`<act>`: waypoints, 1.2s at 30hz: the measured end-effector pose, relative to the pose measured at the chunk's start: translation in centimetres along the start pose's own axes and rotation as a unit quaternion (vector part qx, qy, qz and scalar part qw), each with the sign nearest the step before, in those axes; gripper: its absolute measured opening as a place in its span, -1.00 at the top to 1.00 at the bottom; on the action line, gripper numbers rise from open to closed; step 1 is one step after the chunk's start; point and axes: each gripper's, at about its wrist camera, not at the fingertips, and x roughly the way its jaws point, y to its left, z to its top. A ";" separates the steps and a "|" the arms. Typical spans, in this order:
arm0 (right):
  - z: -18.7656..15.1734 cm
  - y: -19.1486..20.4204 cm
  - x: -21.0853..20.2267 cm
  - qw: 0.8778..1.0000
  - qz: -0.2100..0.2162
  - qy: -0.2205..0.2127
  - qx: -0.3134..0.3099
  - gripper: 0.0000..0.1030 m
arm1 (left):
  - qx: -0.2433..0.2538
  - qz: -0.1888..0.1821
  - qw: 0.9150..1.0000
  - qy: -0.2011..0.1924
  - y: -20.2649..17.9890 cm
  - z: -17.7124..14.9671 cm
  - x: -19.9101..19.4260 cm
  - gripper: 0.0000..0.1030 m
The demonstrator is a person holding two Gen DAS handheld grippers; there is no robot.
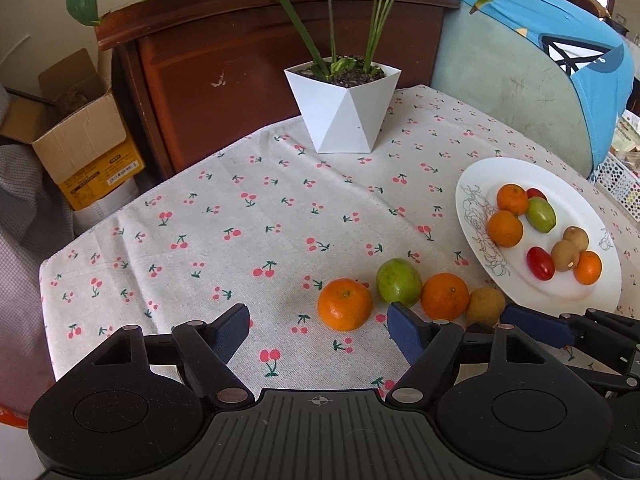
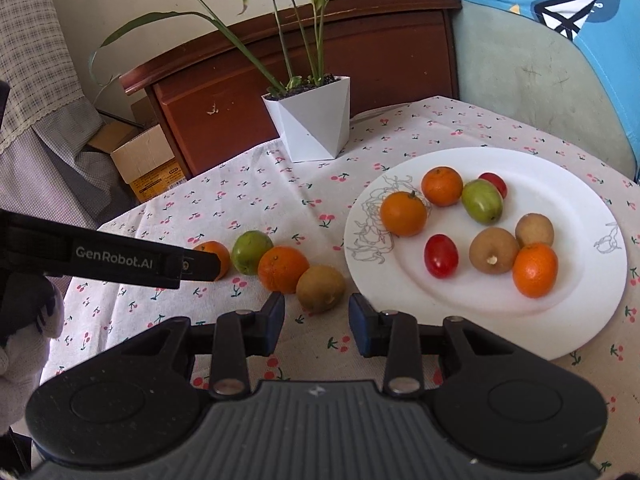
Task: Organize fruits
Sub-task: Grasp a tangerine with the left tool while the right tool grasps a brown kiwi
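Your left gripper [image 1: 318,322] hangs over the cherry-print cloth [image 1: 240,220] on the surface with its jaws wide apart and nothing between them; the nearest orange [image 1: 345,304] sits just ahead of the gap, not touched. Your right gripper [image 2: 316,320] has its jaws set a lot narrower but still apart, nothing pinched, with the brown fruit [image 2: 321,288] right in front of the fingertips. No earlier shot to compare, so that's all you get on the jaws. The loose fruit makes a little row on the cloth: orange, then a green fruit [image 1: 399,282], then a second orange [image 1: 445,296], then the brown one, all nearly touching, running toward the white plate [image 2: 592,280]. The plate has a grey line-drawn flower on its rim and already carries three oranges, two red tomato-looking ones [image 2: 441,256], one green-red fruit [image 2: 482,201] and two brown ones [image 2: 494,250]. Readable writing: "GenRobot.AI" in white on the side of your left gripper's black arm [image 2: 114,259], seen from the right wrist view. The cardboard box [image 1: 80,136] off the surface's far left edge has a yellow printed panel and a barcode sticker, too small to read. A white faceted plant pot [image 1: 342,108] stands at the back of the cloth, well apart from the fruit.
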 end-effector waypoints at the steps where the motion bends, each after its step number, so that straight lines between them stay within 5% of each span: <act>1: 0.0 0.2 0.1 1.000 -0.002 -0.002 -0.007 0.32 | 0.002 -0.002 1.000 0.000 0.0 0.0 0.2 -0.41; 7: -0.1 0.4 0.4 1.000 -0.003 -0.008 -0.023 0.35 | 0.026 -0.021 0.999 -0.007 -0.5 -0.1 1.0 -0.37; 26: 0.2 -0.2 0.3 1.000 0.015 0.002 -0.010 0.47 | 0.054 -0.048 0.997 -0.006 -1.1 -0.2 1.6 0.41; 36: 0.2 -0.2 -0.4 0.999 0.038 0.021 -0.001 0.47 | 0.040 -0.050 0.998 0.002 -1.7 -0.5 0.5 0.43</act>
